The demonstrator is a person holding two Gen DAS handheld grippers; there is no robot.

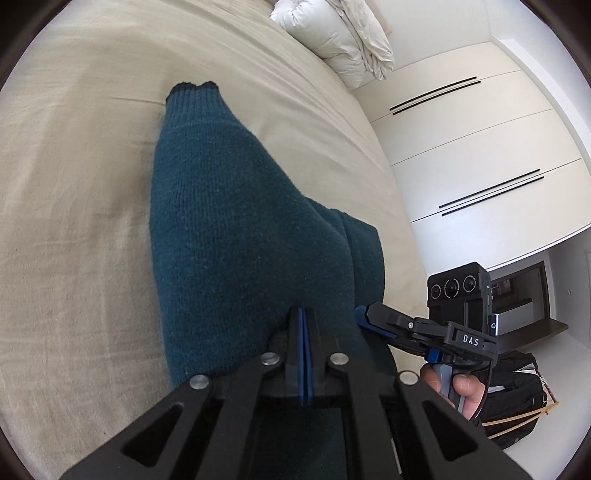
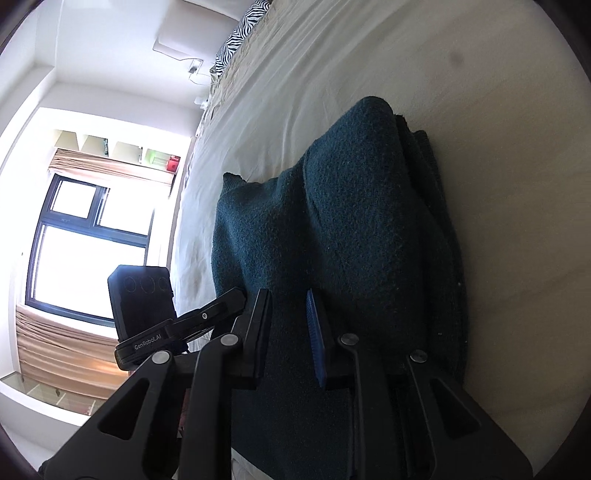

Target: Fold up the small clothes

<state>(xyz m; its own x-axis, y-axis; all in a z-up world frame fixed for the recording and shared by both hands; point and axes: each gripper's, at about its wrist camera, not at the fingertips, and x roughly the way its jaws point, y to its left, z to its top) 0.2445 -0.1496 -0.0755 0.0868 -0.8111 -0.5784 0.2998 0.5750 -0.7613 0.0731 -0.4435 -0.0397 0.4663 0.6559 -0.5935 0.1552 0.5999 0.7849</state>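
Observation:
A dark teal knitted garment lies on the beige bed sheet, one sleeve or leg stretching away to a ribbed cuff. My left gripper is shut, its blue pads pinching the garment's near edge. My right gripper shows at the garment's right edge in the left wrist view. In the right wrist view the garment is bunched in folds, and my right gripper is open with the cloth's edge between its fingers.
A white duvet is piled at the far end of the bed. White wardrobe doors stand to the right, with a black bag on the floor. A window and a zebra-print pillow show in the right wrist view.

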